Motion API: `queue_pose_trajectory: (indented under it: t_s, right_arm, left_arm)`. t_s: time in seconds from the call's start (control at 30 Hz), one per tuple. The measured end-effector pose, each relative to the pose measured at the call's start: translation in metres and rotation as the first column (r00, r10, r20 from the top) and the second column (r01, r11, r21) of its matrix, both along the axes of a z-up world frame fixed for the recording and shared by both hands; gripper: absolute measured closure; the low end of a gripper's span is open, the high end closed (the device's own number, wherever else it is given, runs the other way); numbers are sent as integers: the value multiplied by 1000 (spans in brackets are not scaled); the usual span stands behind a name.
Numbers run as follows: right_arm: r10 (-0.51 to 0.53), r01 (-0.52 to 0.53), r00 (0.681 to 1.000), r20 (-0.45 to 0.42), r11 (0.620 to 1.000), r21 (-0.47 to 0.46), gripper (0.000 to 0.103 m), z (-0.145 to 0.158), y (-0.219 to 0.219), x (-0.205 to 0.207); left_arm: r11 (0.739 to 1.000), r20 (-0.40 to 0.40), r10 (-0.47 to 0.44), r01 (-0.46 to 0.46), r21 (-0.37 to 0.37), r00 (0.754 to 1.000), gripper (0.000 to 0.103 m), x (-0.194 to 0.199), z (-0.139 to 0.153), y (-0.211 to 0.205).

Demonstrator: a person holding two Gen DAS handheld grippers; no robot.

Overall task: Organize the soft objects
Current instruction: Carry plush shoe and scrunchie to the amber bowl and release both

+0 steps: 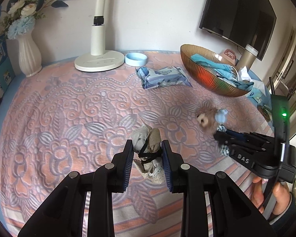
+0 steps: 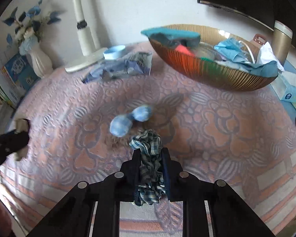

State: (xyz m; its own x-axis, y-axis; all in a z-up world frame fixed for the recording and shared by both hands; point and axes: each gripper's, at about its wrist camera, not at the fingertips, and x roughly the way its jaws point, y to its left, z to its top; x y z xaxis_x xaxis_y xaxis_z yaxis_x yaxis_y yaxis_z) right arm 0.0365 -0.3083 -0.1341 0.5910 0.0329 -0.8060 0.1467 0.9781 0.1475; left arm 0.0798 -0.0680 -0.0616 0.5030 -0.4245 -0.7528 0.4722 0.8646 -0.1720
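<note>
My left gripper point(image 1: 147, 147) is shut on a small grey-and-tan plush doll point(image 1: 147, 141) with a lace skirt, held just above the pink patterned blanket point(image 1: 69, 118). My right gripper point(image 2: 151, 154) is shut on the blue checked clothing of a second doll point(image 2: 148, 158) with brown hair and blue bows point(image 2: 119, 126). This doll is blurred. In the left wrist view the right gripper point(image 1: 223, 141) holds that doll point(image 1: 209, 120) to the right of mine. A ribbed amber bowl point(image 1: 203, 75) holding blue cloths stands at the back right; it also shows in the right wrist view point(image 2: 207, 73).
A white lamp base point(image 1: 98, 60), a pale blue dish point(image 1: 136, 58) and a wipes pack point(image 1: 163, 77) lie at the back. A white vase of flowers point(image 1: 28, 55) stands back left. A tan flask point(image 2: 282, 39) and tissue boxes point(image 2: 290, 92) sit right of the bowl.
</note>
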Motion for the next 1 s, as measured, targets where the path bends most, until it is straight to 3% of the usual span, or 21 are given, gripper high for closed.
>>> queue_pose_trajectory:
  t_s: [0.3,0.53,0.63,0.8,0.93,1.0]
  right_arm:
    - [-21,24,991,130,999,-28,86,74,-16,-15]
    - [-104,120,970,220,991,-61,86,143,-74,-7]
    - [-162,180,955,247,982,-53,86,163,-103,6]
    - [-242,258,942,234,965,-41,86,171,-138,42]
    - [-265,276,948,177,961,-37,86,156,-159,84]
    - [-272,281,949,157,959,-32,86,151,-167,99]
  left_arm:
    - [999,55,-38,37,11,998,78,5,29,-23]
    - [998,195,-56,49,41,979,78,17,86,-52]
    - [995,197,-97,97,8,976,78,37,107,-73]
    - [987,214,-153,158,-5,965,78,75,120,-128]
    - [982,167,-182,188,-21,969,78,106,105,-170]
    - [978,156,-208,210,7,966,77,118,93,-188]
